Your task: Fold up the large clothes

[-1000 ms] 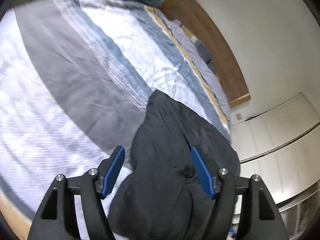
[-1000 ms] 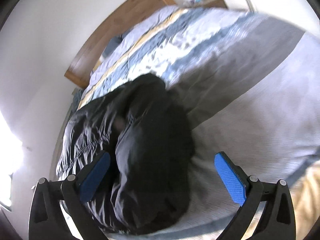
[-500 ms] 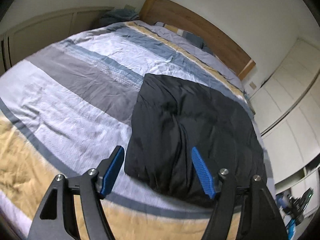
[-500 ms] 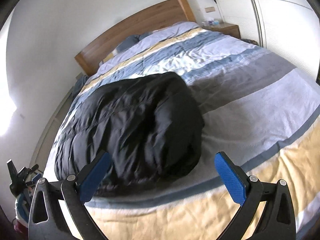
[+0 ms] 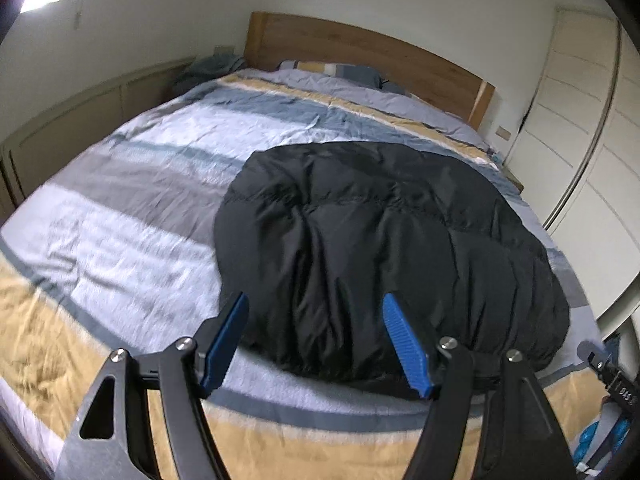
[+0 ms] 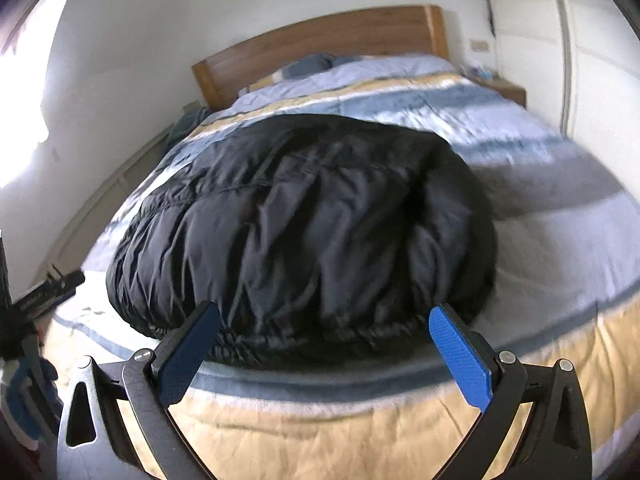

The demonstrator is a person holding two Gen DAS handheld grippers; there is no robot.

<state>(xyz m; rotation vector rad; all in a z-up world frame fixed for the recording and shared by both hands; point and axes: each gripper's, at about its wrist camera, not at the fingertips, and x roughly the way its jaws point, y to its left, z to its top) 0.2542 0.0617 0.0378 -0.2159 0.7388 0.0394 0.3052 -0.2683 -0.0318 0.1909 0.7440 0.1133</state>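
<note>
A black puffer jacket (image 5: 380, 240) lies folded in a rounded heap on the striped bedcover (image 5: 132, 216), with its elastic hem toward me. In the right wrist view the same jacket (image 6: 312, 220) fills the middle of the bed (image 6: 560, 248). My left gripper (image 5: 316, 312) hangs open above the jacket's near edge, with nothing between its blue pads. My right gripper (image 6: 324, 324) is also open and empty, held back over the foot of the bed, clear of the fabric.
A wooden headboard (image 5: 360, 52) and pillows (image 5: 336, 70) stand at the far end. White wardrobe doors (image 5: 580, 128) run along the right wall, low cabinets (image 5: 80, 116) along the left. A tripod-like stand (image 6: 44, 284) sits beside the bed's corner.
Both grippers have pulled back from the jacket and risen, rolling level, so the whole bed now shows. The jacket stays on the cover. Both stayed open.
</note>
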